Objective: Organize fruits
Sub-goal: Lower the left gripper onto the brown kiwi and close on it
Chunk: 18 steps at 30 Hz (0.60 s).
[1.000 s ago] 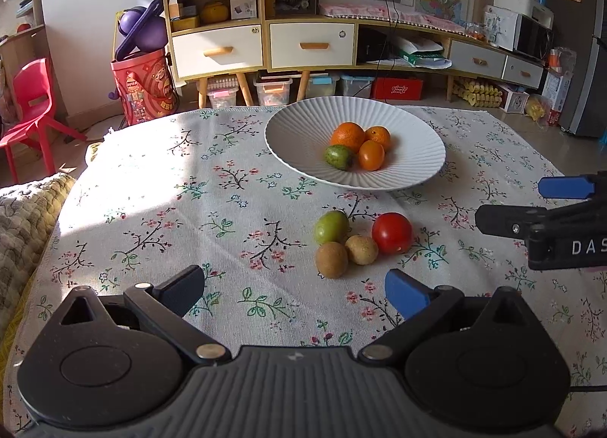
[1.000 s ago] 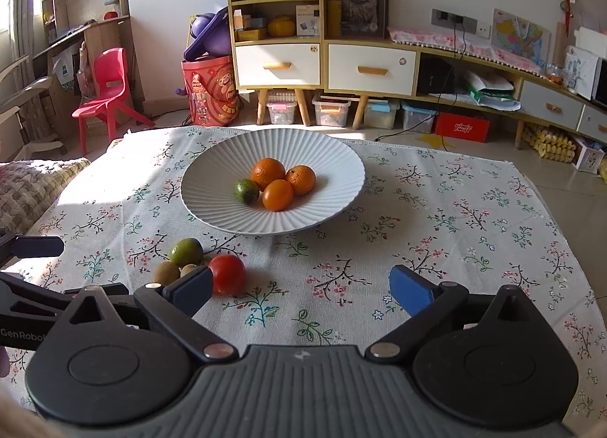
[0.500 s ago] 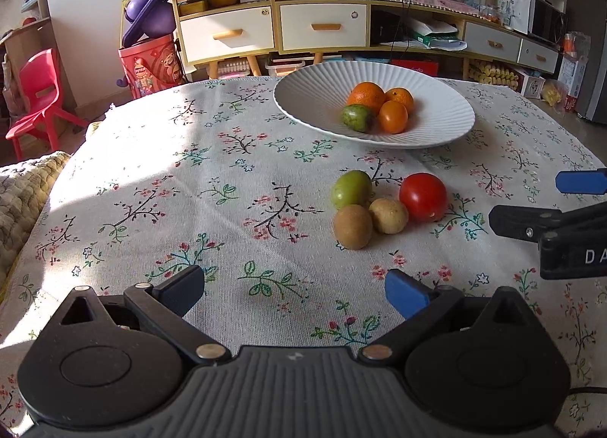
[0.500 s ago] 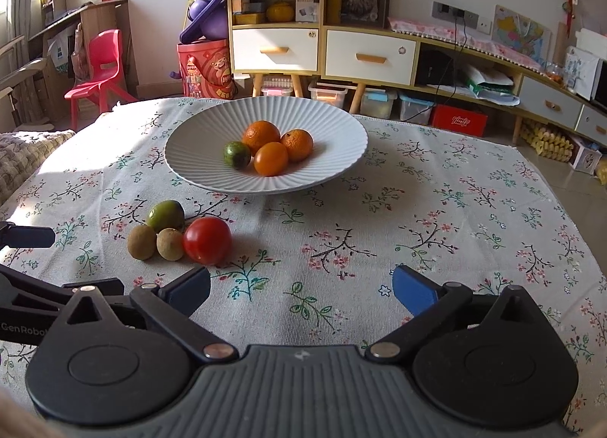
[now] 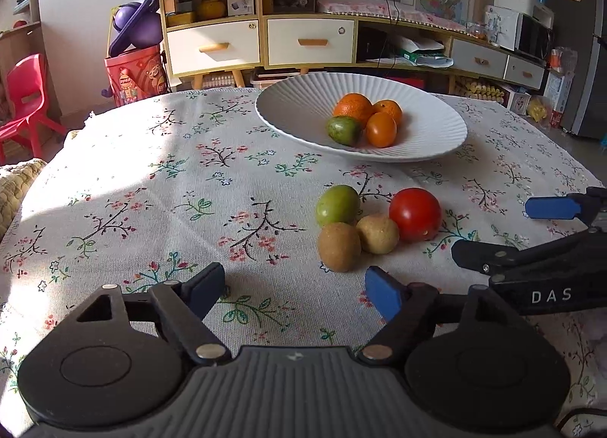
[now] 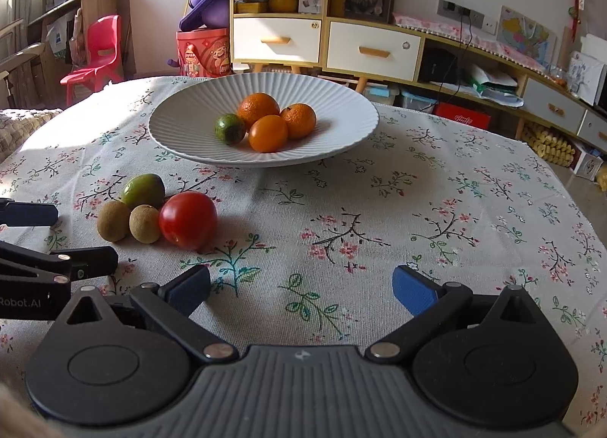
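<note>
On the flowered cloth [image 5: 159,187] I have both tongs gaping and empty — left gripper [image 5: 294,286] nearest the kiwi [image 5: 338,246], right gripper [image 6: 301,288] beside the tomato [image 6: 187,219] — so next I must close on one fruit and lift it over the bowl [image 5: 428,134] rim, minding its touching neighbours.

Right wrist view — fruit on floral cloth [image 6: 379,210]

Right gripper [image 6: 301,288] spread wide, nothing between its pads. Bowl [image 6: 182,126] holds three oranges [image 6: 258,107] and a lime [image 6: 230,128]. Near it, on the cloth: tomato [image 6: 187,219], green fruit [image 6: 143,190], two brown fruits [image 6: 114,220] — touching. Left gripper [image 6: 45,237] at the left edge.
</note>
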### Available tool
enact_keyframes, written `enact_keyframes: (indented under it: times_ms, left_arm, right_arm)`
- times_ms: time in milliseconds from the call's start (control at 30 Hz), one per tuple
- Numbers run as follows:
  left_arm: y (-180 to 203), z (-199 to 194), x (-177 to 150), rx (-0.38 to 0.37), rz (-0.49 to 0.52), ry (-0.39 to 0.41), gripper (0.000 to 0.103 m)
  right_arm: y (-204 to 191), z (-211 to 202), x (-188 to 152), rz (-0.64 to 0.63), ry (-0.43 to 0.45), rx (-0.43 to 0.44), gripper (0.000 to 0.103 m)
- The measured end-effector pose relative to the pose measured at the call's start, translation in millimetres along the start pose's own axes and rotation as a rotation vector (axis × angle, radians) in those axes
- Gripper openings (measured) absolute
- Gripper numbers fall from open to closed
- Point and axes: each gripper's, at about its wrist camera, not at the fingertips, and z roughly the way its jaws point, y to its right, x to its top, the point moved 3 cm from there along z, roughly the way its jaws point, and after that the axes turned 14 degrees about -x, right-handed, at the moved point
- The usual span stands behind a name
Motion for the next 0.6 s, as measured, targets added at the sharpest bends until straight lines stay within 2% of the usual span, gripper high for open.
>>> enact_keyframes:
  times_ms: [333, 400, 467, 500, 533, 600]
  left_arm:
    - [0.9, 3.6, 5.5, -0.026, 0.001, 0.021, 0.045]
    - [1.8, 4.1, 6.0, -0.036, 0.006, 0.023, 0.038]
    - [3.5, 4.7, 6.9, -0.057, 0.007, 0.022, 0.024]
    - [4.5, 4.9, 7.1, -0.066, 0.008, 0.022, 0.021]
    - [5.4, 5.2, 7.1, -0.074, 0.011, 0.021, 0.011]
    - [6.0, 5.2, 7.3, -0.058, 0.019, 0.022, 0.010]
  right_arm:
    - [-4.1, 1.0, 2.2, -0.002, -0.003, 0.015, 0.102]
    - [-6.2, 1.0, 3.1, -0.005, -0.002, 0.017, 0.101]
    - [-8.1, 1.3, 4.0, -0.008, -0.001, 0.022, 0.101]
    - [-9.2, 1.5, 4.4, -0.011, 0.000, 0.026, 0.100]
    - [-10.3, 1.3, 4.7, -0.014, 0.001, 0.029, 0.100]
    - [-14.3, 0.7, 5.6, -0.023, 0.005, 0.036, 0.099]
